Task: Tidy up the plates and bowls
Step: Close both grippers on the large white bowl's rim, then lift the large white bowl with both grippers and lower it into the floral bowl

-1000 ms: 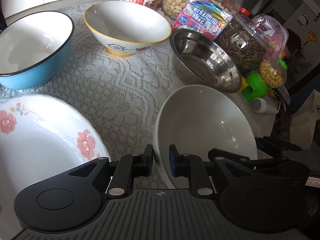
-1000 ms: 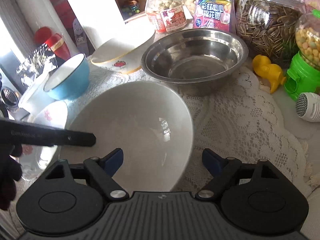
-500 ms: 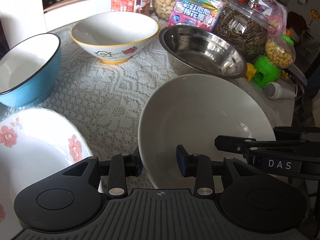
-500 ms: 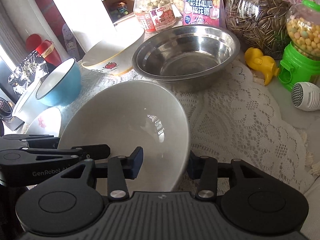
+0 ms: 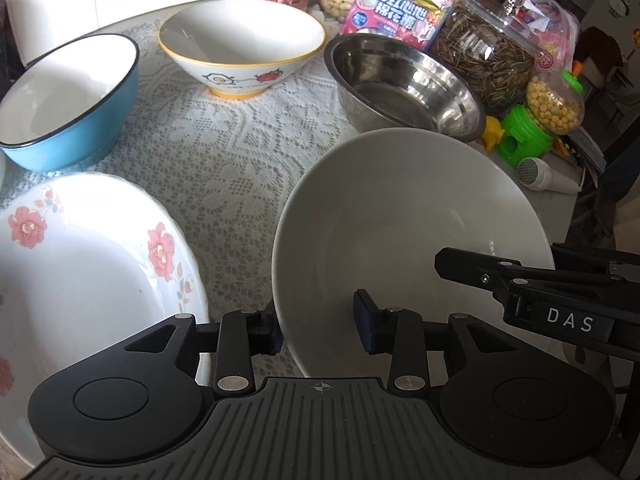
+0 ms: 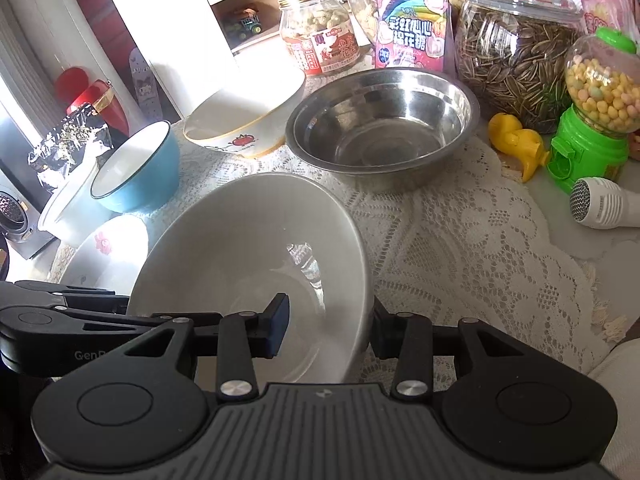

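A plain white bowl sits in front of both grippers over the lace cloth and looks tilted in the right wrist view, where it is the white bowl. My left gripper straddles its near rim. Its jaws are opening, with one pad by the outer wall and the other clear inside. My right gripper is shut on the opposite rim, one pad inside and one outside. A floral plate, a blue bowl, a yellow-rimmed bowl and a steel bowl stand around it.
Snack jars, a seed jar, a green candy dispenser, a yellow toy and a white handheld device crowd the back and right. A white tub stands by the blue bowl. Bare lace cloth lies to the right.
The left jaws, nearly shut on the white bowl's rim a second ago, have spread apart. The right jaws, wide then, have closed onto the bowl's other rim.
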Available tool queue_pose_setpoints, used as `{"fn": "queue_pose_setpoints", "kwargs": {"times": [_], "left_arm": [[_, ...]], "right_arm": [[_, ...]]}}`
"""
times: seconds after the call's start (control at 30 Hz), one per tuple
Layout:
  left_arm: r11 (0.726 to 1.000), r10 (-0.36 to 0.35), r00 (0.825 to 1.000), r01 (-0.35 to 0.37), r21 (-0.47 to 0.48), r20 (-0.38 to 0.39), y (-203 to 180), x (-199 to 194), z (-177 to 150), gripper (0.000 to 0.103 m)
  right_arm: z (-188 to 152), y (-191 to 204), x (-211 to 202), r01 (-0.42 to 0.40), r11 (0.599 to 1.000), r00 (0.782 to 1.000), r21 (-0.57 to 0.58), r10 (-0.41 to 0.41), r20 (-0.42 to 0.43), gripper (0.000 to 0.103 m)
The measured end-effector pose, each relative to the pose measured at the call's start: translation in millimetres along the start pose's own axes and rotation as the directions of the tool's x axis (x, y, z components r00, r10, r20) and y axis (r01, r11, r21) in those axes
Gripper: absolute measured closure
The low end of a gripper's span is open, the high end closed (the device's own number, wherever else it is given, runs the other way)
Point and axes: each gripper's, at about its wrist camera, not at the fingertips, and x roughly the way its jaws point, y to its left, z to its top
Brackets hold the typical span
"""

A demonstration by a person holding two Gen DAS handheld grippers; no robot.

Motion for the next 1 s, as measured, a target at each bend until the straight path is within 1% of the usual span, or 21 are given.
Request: {"fn": "queue_pose_setpoints", "kwargs": {"times": [0.1, 0.23, 0.33, 0.4, 0.47, 0.53, 0.57, 0.63, 0.7, 0.8, 0.87, 1.0], "left_arm": [[1.0, 0.006, 0.999, -0.005, -0.023, 0.038, 8, -19, 0, 0.065], [0.996, 0.035, 0.994, -0.027, -0.08, 0.106, 31, -50, -2, 0.065], [0.986, 0.064, 0.986, -0.039, -0.162, 0.155, 60, -75, -9, 0.065], [0.972, 0.099, 0.979, -0.057, -0.23, 0.177, 82, -86, -19, 0.065], [0.955, 0.137, 0.975, -0.084, -0.283, 0.176, 99, -91, -28, 0.062], [0.937, 0.176, 0.972, -0.116, -0.329, 0.158, 116, -90, -34, 0.059], [0.927, 0.196, 0.97, -0.136, -0.35, 0.141, 125, -88, -36, 0.059], [0.908, 0.214, 0.97, -0.154, -0.389, 0.113, 139, -85, -40, 0.059], [0.892, 0.215, 0.972, -0.157, -0.424, 0.093, 149, -81, -41, 0.059], [0.878, 0.214, 0.974, -0.159, -0.451, 0.072, 156, -75, -42, 0.059], [0.877, 0.21, 0.976, -0.163, -0.452, 0.056, 160, -71, -44, 0.06], [0.872, 0.195, 0.979, -0.144, -0.468, 0.061, 164, -70, -46, 0.061]], "right_arm": [[5, 14, -6, -0.02, 0.999, 1.0, -0.025, 0.02, 0.014, 0.062], [15, 46, -3, -0.08, 0.994, 0.997, -0.069, 0.081, 0.006, 0.062], [20, 79, 7, -0.135, 0.984, 0.991, -0.116, 0.135, -0.015, 0.062], [22, 101, 16, -0.174, 0.973, 0.985, -0.151, 0.17, -0.039, 0.062], [22, 125, 30, -0.204, 0.961, 0.978, -0.186, 0.192, -0.077, 0.062], [20, 143, 42, -0.216, 0.953, 0.975, -0.212, 0.197, -0.107, 0.062], [20, 151, 49, -0.221, 0.95, 0.973, -0.222, 0.198, -0.121, 0.062], [18, 162, 58, -0.231, 0.945, 0.969, -0.234, 0.202, -0.14, 0.062], [18, 168, 66, -0.236, 0.943, 0.966, -0.234, 0.203, -0.158, 0.062], [18, 170, 78, -0.231, 0.944, 0.963, -0.237, 0.188, -0.191, 0.063], [17, 169, 85, -0.223, 0.944, 0.963, -0.241, 0.175, -0.207, 0.063], [20, 162, 88, -0.249, 0.943, 0.956, -0.222, 0.203, -0.213, 0.063]]}}
